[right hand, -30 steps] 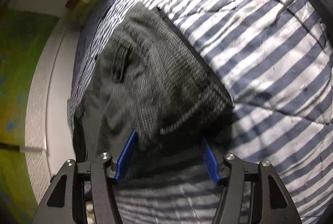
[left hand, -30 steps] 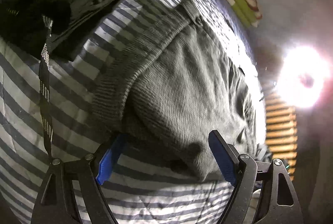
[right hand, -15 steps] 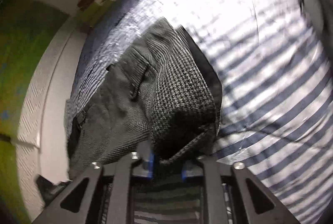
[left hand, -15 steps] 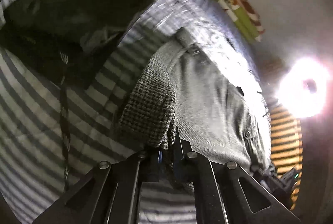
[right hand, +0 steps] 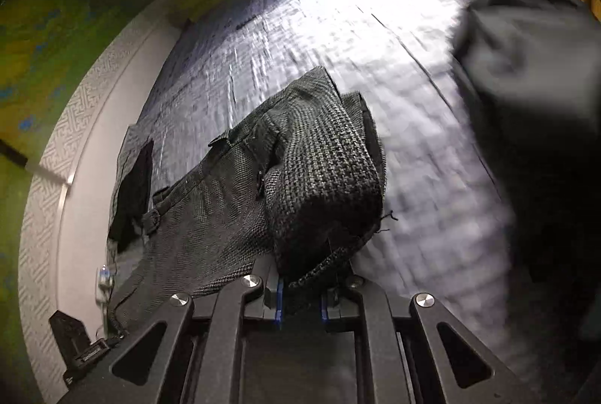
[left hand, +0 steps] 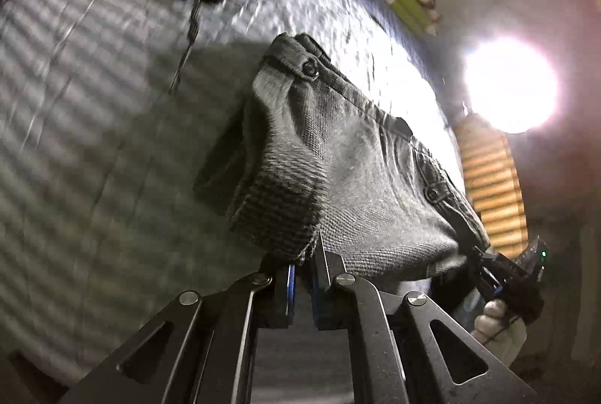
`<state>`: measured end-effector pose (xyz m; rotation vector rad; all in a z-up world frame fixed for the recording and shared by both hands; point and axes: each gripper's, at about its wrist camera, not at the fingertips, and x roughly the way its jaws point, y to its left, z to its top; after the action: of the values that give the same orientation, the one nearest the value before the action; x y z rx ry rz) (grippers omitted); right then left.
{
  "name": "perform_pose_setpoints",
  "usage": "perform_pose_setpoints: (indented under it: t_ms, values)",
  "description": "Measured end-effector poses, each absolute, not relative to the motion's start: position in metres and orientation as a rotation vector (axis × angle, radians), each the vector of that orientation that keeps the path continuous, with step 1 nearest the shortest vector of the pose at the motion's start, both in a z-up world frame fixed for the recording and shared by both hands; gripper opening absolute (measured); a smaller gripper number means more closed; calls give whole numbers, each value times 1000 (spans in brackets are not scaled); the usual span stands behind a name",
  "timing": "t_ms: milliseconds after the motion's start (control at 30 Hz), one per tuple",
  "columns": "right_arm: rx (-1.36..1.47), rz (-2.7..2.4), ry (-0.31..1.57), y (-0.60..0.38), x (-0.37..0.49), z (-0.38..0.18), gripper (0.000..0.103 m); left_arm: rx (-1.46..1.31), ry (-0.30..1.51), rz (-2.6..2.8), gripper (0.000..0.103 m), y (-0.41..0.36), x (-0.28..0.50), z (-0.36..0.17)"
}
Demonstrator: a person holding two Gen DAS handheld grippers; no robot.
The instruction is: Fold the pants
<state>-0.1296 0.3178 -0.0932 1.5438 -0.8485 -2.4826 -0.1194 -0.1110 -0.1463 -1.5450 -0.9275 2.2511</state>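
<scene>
1. Both tools, spread wide over the cloth a second ago, are now clamped on the pants (left hand: pixel 349 175): the left tool (left hand: pixel 303 276) pinches one lower corner, the right tool (right hand: pixel 300 295) the other.
2. The gripped edge has risen off the striped bed (left hand: pixel 94 103); the waistband end hangs toward the bed's far edge.
3. The grasp looks secure, so carrying this edge over for a fold probably comes next.
</scene>
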Motion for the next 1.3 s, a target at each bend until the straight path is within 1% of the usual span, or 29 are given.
perform_pose_setpoints:
  t_ms: [33, 67, 100, 133, 167, 200, 233, 267, 300, 333, 367, 400, 433, 467, 500, 567, 667, 733, 833, 900, 933, 1067, 1133, 1167, 1200, 1233, 1300]
  values:
    - [1570, -2461, -858, 322, -111, -100, 11, -1556, -928, 2242, 6, -111, -107, -149]
    - [1596, -2452, -851, 324, -101, -107, 11, -1587, -876, 2221, 7, -109, -91, -155]
    - [1624, -2449, -810, 322, -93, -113, 13, -1605, -821, 2205, 11, -104, -86, -157]
    - [1655, -2442, -761, 321, -88, -121, 16, -1625, -769, 2191, 12, -101, -84, -159]
    - [1695, -2416, -729, 323, -85, -128, 25, -1679, -717, 2182, 19, -100, -78, -160]
    - [1734, -2380, -709, 325, -81, -132, 27, -1695, -701, 2171, 25, -103, -73, -158]
    - [1758, -2353, -700, 331, -80, -131, 27, -1689, -689, 2169, 25, -108, -68, -153]
    - [1743, -2357, -672, 336, -76, -125, 27, -1670, -671, 2191, 26, -113, -66, -144]
    - [1720, -2383, -619, 340, -69, -116, 27, -1651, -649, 2222, 30, -122, -63, -132]
    - [1675, -2439, -525, 342, -61, -101, 27, -1622, -631, 2262, 33, -131, -62, -119]
    - [1632, -2483, -451, 343, -55, -87, 27, -1594, -625, 2297, 41, -134, -59, -103]
    - [1566, -2540, -379, 345, -54, -69, 31, -1566, -611, 2329, 49, -139, -60, -93]
    - [1519, -2574, -355, 347, -53, -59, 36, -1544, -588, 2363, 52, -140, -66, -85]
    - [1464, -2606, -341, 349, -58, -48, 49, -1515, -559, 2402, 53, -140, -81, -74]
    - [1428, -2620, -336, 351, -64, -42, 61, -1494, -547, 2410, 53, -140, -92, -69]
    - [1337, -2636, -317, 350, -90, -34, 63, -1459, -517, 2390, 55, -125, -135, -64]
    - [1334, -2642, -339, 351, -133, -44, 63, -1447, -473, 2374, 63, -112, -195, -75]
    - [1395, -2620, -390, 351, -170, -63, 63, -1491, -485, 2358, 63, -103, -227, -88]
    - [1484, -2589, -453, 356, -207, -93, 63, -1556, -439, 2370, 64, -93, -260, -111]
    - [1530, -2570, -464, 357, -222, -108, 63, -1603, -472, 2319, 69, -91, -277, -130]
    - [1547, -2564, -475, 359, -227, -116, 63, -1627, -484, 2304, 69, -92, -282, -140]
    - [1583, -2526, -538, 363, -242, -136, 63, -1674, -497, 2303, 69, -93, -295, -168]
    - [1601, -2496, -556, 359, -246, -145, 63, -1656, -538, 2309, 66, -94, -295, -169]
    - [1602, -2484, -564, 358, -247, -146, 62, -1640, -552, 2304, 56, -93, -294, -170]
    - [1596, -2471, -574, 356, -246, -146, 56, -1633, -551, 2306, 38, -93, -294, -170]
    - [1582, -2460, -583, 355, -245, -145, 49, -1624, -545, 2305, 30, -92, -294, -170]
    - [1576, -2447, -576, 351, -243, -143, 28, -1603, -513, 2328, 18, -89, -293, -167]
